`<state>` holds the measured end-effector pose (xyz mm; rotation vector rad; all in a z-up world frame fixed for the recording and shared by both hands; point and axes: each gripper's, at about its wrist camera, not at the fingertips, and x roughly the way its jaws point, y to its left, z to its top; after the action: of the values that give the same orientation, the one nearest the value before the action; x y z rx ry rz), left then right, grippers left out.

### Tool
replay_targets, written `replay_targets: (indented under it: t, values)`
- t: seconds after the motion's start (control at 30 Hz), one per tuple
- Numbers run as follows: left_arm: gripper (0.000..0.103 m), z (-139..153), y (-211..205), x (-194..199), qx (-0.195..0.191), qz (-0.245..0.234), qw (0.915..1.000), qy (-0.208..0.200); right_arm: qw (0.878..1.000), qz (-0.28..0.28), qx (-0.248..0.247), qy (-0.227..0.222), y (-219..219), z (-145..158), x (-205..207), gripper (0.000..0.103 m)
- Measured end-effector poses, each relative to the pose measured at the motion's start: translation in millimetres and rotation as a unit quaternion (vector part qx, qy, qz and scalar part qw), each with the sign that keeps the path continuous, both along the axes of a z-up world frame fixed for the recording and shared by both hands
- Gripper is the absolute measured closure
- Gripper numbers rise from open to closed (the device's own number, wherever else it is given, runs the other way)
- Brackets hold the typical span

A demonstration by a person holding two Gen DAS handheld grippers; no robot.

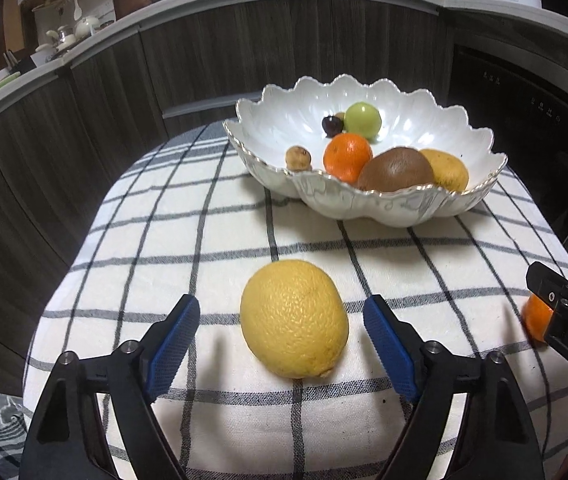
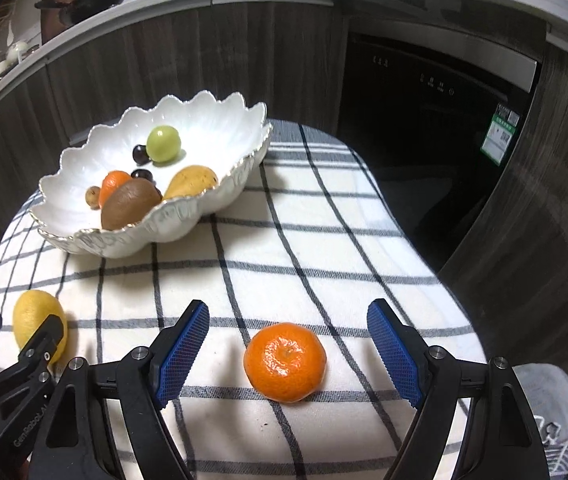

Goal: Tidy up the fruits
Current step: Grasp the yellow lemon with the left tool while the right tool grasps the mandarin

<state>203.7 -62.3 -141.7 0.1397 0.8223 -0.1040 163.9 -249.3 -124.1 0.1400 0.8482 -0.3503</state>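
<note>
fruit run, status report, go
Left gripper open around lemon. Right gripper open around loose tangerine. Neither gripped. Bowl path clear.

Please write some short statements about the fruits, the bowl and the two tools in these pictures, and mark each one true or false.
1. The lemon lies on the checked cloth between the open fingers of the left tool. True.
2. The right tool is shut on the mandarin. False: its pads stand apart from the fruit, which rests on the cloth.
3. The white bowl is empty. False: it holds a kiwi, a green fruit and others.
4. The bowl has a scalloped rim. True.
5. The lemon is inside the bowl. False: it lies on the cloth.
</note>
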Motion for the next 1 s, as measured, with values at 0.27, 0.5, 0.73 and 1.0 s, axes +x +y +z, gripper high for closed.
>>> replay_targets:
  t: [0.27, 0.5, 0.73, 1.0]
  values:
    - [0.033, -9.5, -2.3, 6.3, 0.009, 0.002, 0.9998, 0.016, 1.0, 0.008, 0.016, 0.013, -2.4, -16.2, 5.8, 0.021]
    - [0.045, -16.6, -2.0, 12.7, -0.002, 0.001, 0.9991, 0.043, 0.999, 0.006, 0.038, 0.033, -6.8, -30.5, 10.5, 0.036]
    - [0.047, -16.5, -2.9, 12.8, -0.006, -0.002, 0.999, 0.043, 0.998, 0.006, 0.042, 0.04, -8.0, -33.4, 6.6, 0.047]
    - [0.048, -15.7, -1.7, 11.3, -0.012, -0.004, 0.9988, 0.048, 0.998, 0.014, 0.04, 0.041, -6.1, -31.3, 6.3, 0.056]
